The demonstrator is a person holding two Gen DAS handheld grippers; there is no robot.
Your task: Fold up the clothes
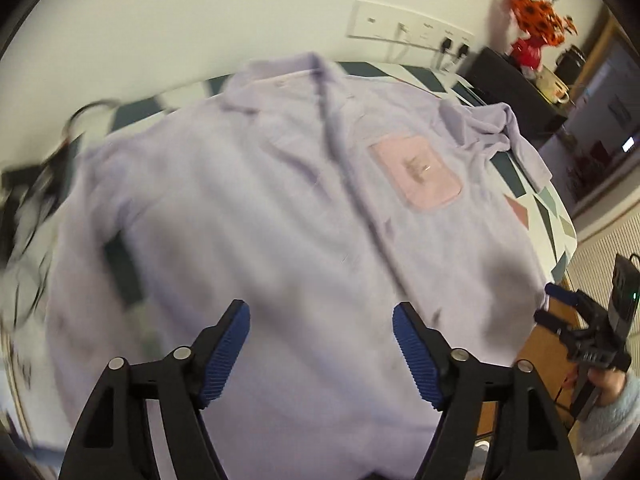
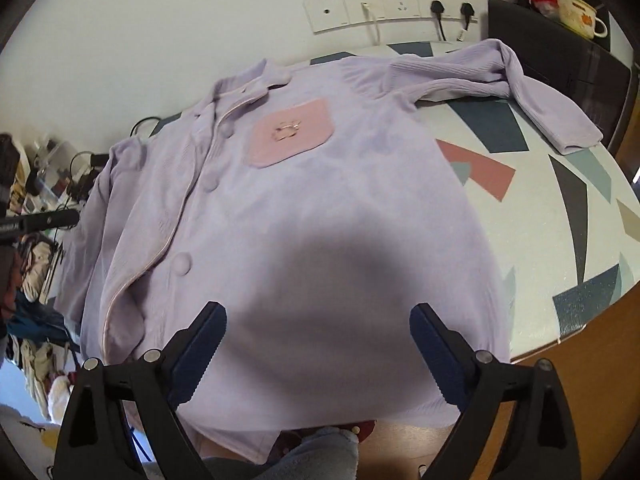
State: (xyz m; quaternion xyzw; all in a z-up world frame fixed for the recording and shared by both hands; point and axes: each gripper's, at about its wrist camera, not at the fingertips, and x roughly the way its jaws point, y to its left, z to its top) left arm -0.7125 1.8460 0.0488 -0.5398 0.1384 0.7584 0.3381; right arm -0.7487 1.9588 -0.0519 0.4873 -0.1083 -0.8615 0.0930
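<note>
A plain white wall (image 2: 160, 20) stands at the far side, carrying a row of sockets (image 2: 390, 6). A black cabinet (image 2: 560, 56) sits far right.

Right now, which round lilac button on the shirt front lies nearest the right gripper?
The lowest lilac fabric button, just ahead of the open right gripper; the others sit higher, toward the collar.

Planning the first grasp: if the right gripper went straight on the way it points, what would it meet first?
Most likely the lavender shirt: the open right gripper points at its lower front, below the pink pocket. Depth is unclear.
</note>
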